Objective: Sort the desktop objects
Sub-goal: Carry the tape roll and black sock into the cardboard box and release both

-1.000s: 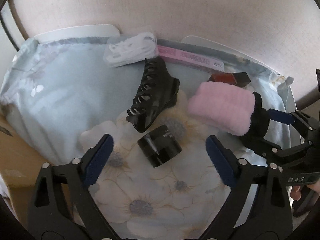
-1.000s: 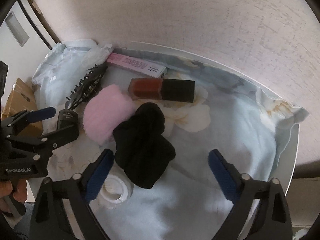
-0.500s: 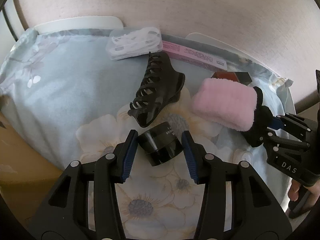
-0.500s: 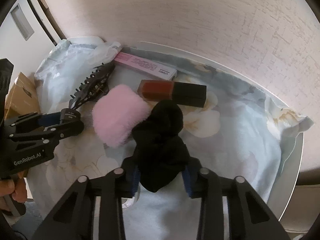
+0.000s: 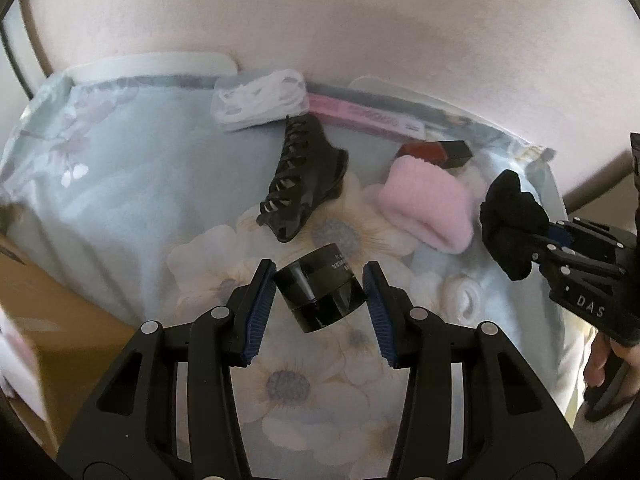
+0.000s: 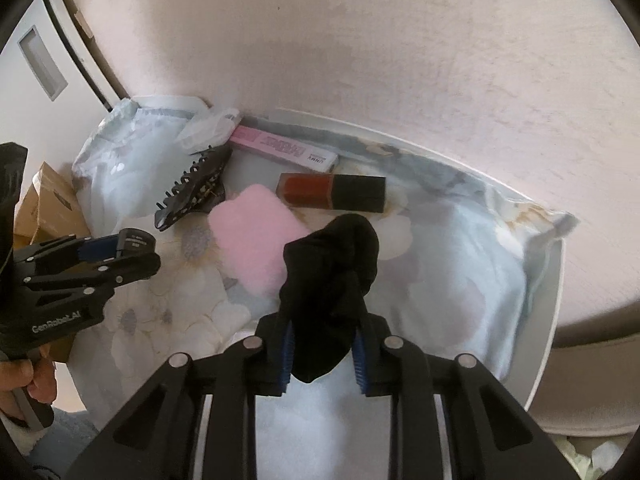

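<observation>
My left gripper [image 5: 319, 292] is shut on a small black jar [image 5: 320, 292] and holds it a little above the floral cloth [image 5: 140, 184]; the jar also shows in the right wrist view [image 6: 134, 242]. My right gripper [image 6: 323, 344] is shut on a black scrunchie [image 6: 332, 264], lifted off the cloth; it also shows at the right of the left wrist view [image 5: 512, 224]. A pink fluffy scrunchie [image 6: 256, 236] lies on the cloth between the two grippers.
A black claw hair clip [image 5: 304, 184], a bagged white cable [image 5: 260, 100], a long pink box [image 6: 284, 148] and a red-and-black lip gloss tube [image 6: 332, 192] lie on the cloth. A white tape roll [image 5: 464, 300] lies near the front. A cardboard box [image 6: 44, 204] stands left. The wall is close behind.
Both grippers closed from wide open, the left on the jar and the right on the black scrunchie. Both then lifted their objects off the cloth.
</observation>
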Tool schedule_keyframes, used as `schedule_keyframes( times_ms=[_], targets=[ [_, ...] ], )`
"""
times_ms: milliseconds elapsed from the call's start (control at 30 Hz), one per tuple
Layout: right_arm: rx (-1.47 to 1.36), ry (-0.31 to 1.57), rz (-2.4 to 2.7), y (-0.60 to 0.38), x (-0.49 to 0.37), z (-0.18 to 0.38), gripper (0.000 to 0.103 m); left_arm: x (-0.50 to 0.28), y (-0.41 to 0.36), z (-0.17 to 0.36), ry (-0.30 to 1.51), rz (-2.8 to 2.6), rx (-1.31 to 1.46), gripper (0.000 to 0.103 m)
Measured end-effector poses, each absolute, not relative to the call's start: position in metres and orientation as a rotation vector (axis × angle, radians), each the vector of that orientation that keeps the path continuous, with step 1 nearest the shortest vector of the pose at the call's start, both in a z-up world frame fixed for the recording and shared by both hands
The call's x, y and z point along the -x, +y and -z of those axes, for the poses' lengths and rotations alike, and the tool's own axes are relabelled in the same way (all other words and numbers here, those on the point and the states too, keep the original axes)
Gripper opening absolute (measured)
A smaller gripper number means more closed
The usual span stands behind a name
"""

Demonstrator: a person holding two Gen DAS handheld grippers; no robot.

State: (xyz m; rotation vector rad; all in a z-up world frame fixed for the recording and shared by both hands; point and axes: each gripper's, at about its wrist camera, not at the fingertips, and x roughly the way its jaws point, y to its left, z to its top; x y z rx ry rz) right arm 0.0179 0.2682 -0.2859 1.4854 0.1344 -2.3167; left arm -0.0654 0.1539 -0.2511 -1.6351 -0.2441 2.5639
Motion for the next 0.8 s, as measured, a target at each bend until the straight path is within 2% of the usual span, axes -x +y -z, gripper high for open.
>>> schedule_keyframes(
  times_ms=[267, 567, 800],
  targets=[
    [-1.482, 0.111, 2.372, 0.269, -0.036, 0.259, 0.023, 0.044, 0.152, 0.212, -0.162, -2.530, 1.535, 0.042],
    [-1.459, 0.178, 2.420, 0.243, -0.060, 0.209, 0.023, 0.015, 0.156, 0.159, -0.020, -2.426, 1.465, 0.042],
    [-1.409, 0.133, 2.408, 0.202, -0.078, 0.163, 0.023, -0.003, 0.115, 0.112, -0.041, -2.415, 1.393, 0.042]
  ],
)
